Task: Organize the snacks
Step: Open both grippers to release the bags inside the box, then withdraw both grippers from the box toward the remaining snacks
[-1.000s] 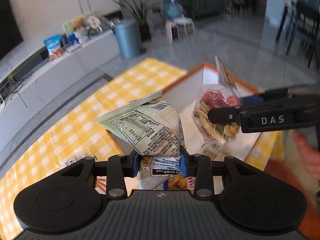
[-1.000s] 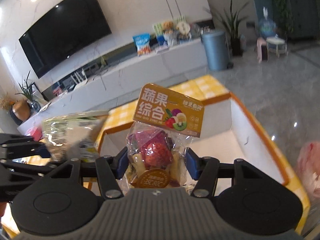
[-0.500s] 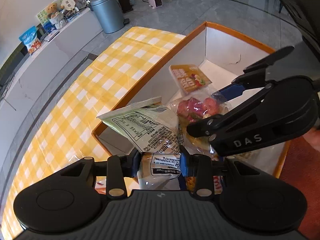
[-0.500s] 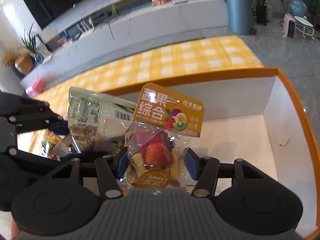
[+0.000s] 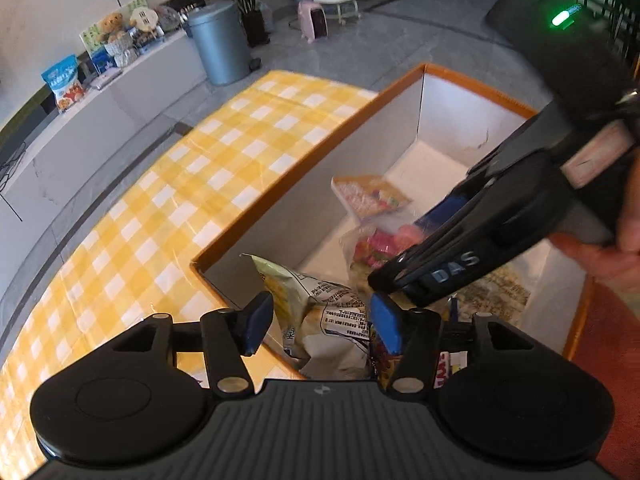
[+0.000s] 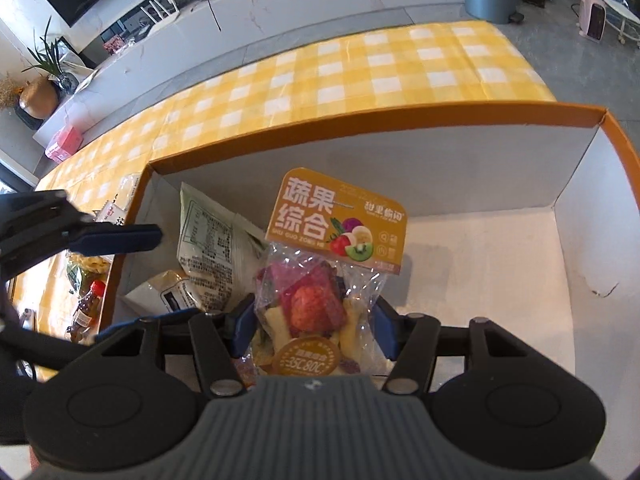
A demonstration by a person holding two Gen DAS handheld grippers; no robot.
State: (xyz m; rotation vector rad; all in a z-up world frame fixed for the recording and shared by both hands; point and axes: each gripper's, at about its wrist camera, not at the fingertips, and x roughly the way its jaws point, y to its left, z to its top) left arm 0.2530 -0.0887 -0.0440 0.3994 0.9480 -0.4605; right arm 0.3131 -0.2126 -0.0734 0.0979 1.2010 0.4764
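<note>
Right gripper (image 6: 314, 330) clamps dried-fruit bag (image 6: 320, 280), upright, header up | left gripper (image 5: 320, 320) just opened, pale packet (image 5: 320, 316) loose between

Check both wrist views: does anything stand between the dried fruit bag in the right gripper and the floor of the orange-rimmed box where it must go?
Nothing visible blocks it. The dried fruit bag, clamped in the right gripper, hangs over bare white floor of the box. The green-white packet lies beside it, under the open left gripper.
</note>
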